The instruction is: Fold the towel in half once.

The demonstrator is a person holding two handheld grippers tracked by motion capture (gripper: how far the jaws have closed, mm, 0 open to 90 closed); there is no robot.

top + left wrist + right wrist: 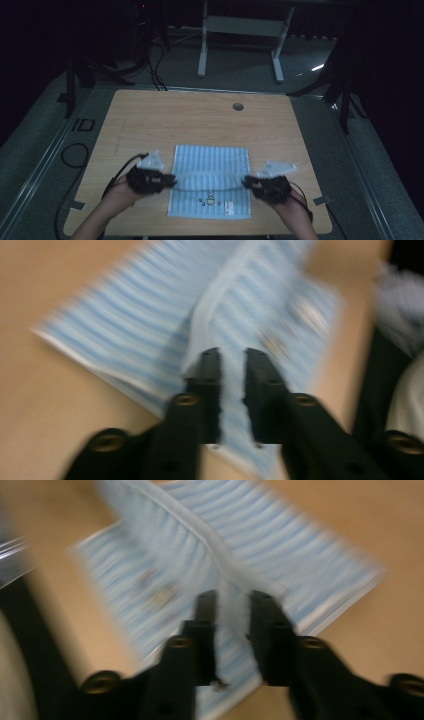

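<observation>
We see one striped cloth (210, 181) on the bench (150, 115). Our two grippers, left gripper (172, 181) and right gripper (246, 182), each pinch one raised fold.

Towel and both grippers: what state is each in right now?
Striped towel: lies on the table, a raised fold running across its middle between the grippers, printed near edge flat.
Left gripper: jaws a little apart, straddling the towel's left edge at the fold; grip not sure through the blur.
Right gripper: jaws a little apart around the fold's right end; blurred too.
Table: wooden top, bare beyond the towel.
</observation>
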